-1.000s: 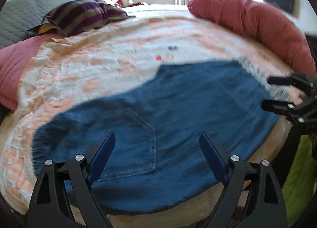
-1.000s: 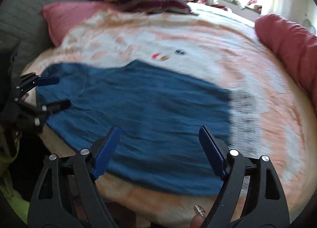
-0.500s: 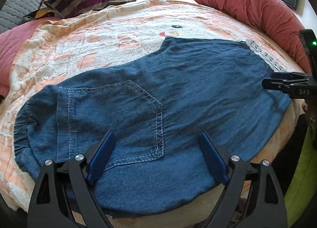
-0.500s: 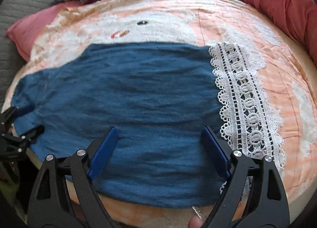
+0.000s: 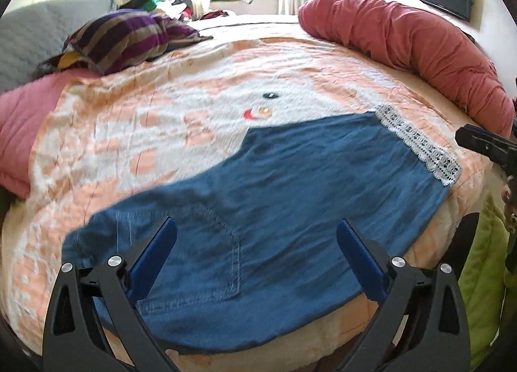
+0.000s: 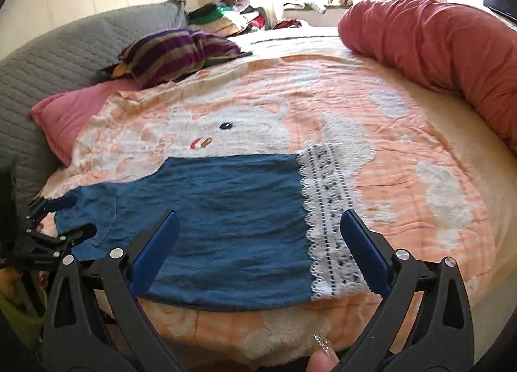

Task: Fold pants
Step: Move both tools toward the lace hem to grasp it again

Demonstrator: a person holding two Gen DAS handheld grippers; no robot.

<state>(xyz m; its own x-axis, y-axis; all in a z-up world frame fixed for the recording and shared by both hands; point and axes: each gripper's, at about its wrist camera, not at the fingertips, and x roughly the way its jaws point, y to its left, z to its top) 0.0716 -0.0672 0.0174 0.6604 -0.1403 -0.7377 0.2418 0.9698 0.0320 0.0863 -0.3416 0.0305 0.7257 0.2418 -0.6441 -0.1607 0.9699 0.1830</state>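
Note:
Blue denim pants lie flat and folded lengthwise on the peach blanket, near the bed's front edge. A back pocket faces up at the waist end, and a white lace hem trims the leg end. My left gripper hovers over the waist end; its jaws are opening and grip nothing. My right gripper hovers over the leg end of the pants, by the lace hem; its jaws are opening too, nothing pinched. The left gripper shows at the waist corner.
A long red bolster runs along the bed's right side. A striped pillow and a pink pillow lie at the back left, before a grey quilted headboard. Green fabric hangs off the bed's right edge.
Both grippers have pulled back and up from the pants, which now look smaller and farther off. Their jaws stand wider. The pants lie flat as before.

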